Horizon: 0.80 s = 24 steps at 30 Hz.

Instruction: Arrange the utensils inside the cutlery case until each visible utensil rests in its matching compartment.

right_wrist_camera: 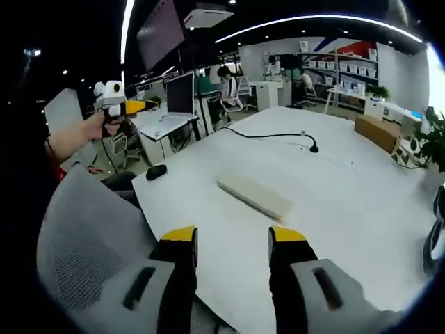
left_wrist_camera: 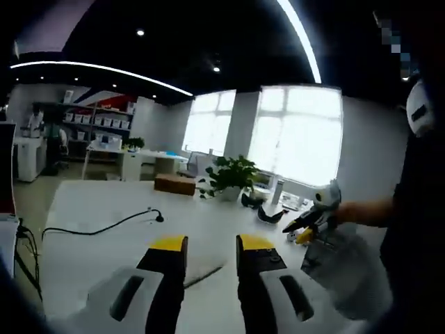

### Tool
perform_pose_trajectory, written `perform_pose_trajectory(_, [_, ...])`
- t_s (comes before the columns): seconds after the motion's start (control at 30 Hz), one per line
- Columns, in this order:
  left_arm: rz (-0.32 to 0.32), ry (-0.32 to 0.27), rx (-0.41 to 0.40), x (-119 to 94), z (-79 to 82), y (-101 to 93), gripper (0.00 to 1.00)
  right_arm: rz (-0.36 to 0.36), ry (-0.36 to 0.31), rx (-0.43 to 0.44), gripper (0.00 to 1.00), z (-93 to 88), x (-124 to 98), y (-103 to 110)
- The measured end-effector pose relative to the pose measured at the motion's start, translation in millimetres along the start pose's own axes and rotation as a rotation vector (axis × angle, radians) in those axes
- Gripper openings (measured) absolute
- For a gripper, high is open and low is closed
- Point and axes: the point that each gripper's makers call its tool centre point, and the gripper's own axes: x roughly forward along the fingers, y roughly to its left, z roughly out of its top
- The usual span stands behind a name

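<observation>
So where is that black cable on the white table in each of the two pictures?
Left gripper view: the black cable snakes in from the left edge, and its tip ends left of centre.
Right gripper view: the black cable runs across the upper middle, and its tip ends right of centre.
Shared landmark: the brown cardboard box beyond the cable's tip. The same box sits at upper right in the right gripper view.
</observation>
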Motion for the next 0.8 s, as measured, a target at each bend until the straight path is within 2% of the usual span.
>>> perform_pose_trajectory(0.03, [0.011,-0.009,-0.020,-4.8,-3.8,1.8,0.35,-0.018,-0.021,0.001,0.47,-0.2,-5.1,-0.5])
perform_pose_trajectory(0.1, [0.063,0.014,-0.112,-18.6,-21.0,10.3,0.42,-0.056,-0.075,0.053,0.49,-0.4,-17.4,-1.3])
perform_pose_trajectory(0.13, [0.091,0.003,-0.114,-24.8,-24.1,13.9,0.46,-0.092,-0.112,0.086,0.50,0.1,-25.1,-3.6])
perform_pose_trajectory(0.2, [0.162,-0.052,-0.132,-38.2,-26.5,26.9,0.53,-0.148,-0.148,0.102,0.55,-0.3,-32.1,-2.9])
perform_pose_trajectory(0.23, [0.206,-0.097,-0.172,-46.1,-26.0,33.0,0.61,-0.165,-0.172,0.109,0.59,0.0,-35.6,-2.9])
perform_pose_trajectory(0.27, [0.242,-0.154,-0.192,-51.6,-21.2,36.2,0.69,-0.189,-0.231,0.112,0.60,4.7,-40.5,-3.4])
perform_pose_trajectory(0.3, [0.285,-0.223,-0.211,-58.8,-15.5,40.2,0.82,-0.208,-0.267,0.112,0.63,6.8,-43.1,-3.5])
perform_pose_trajectory(0.37, [0.336,-0.248,-0.218,-67.8,-16.1,42.7,0.99,-0.268,-0.286,0.151,0.71,2.8,-47.1,-5.4])
perform_pose_trajectory(0.4, [0.368,-0.247,-0.206,-75.0,-17.7,44.7,0.97,-0.313,-0.285,0.156,0.79,-2.6,-48.3,-12.0])
perform_pose_trajectory(0.43, [0.389,-0.259,-0.225,-78.2,-17.2,44.9,0.99,-0.344,-0.292,0.161,0.86,-3.8,-48.7,-12.4])
perform_pose_trajectory(0.5, [0.395,-0.269,-0.239,-81.8,-17.3,40.4,1.00,-0.370,-0.315,0.170,1.00,-3.4,-45.9,-5.9])
perform_pose_trajectory(0.53, [0.398,-0.264,-0.223,-83.5,-17.3,35.5,1.00,-0.372,-0.321,0.161,0.98,-3.6,-43.7,-0.4])
perform_pose_trajectory(0.6, [0.431,-0.237,-0.143,-88.0,-18.3,30.7,1.00,-0.388,-0.308,0.166,1.00,-9.0,-37.4,1.2])
perform_pose_trajectory(0.67, [0.425,-0.225,-0.140,-85.6,-21.2,25.3,1.00,-0.381,-0.288,0.177,1.00,-11.9,-34.2,1.4])
perform_pose_trajectory(0.7, [0.417,-0.212,-0.139,-83.6,-24.0,23.1,1.00,-0.369,-0.287,0.207,1.00,-11.5,-34.2,1.1])
perform_pose_trajectory(0.73, [0.412,-0.200,-0.137,-81.9,-26.4,21.2,1.00,-0.373,-0.311,0.208,1.00,-7.6,-36.2,-0.8])
perform_pose_trajectory(0.8, [0.414,-0.182,-0.140,-79.4,-30.7,19.5,1.00,-0.382,-0.305,0.198,1.00,-7.4,-36.6,-2.4])
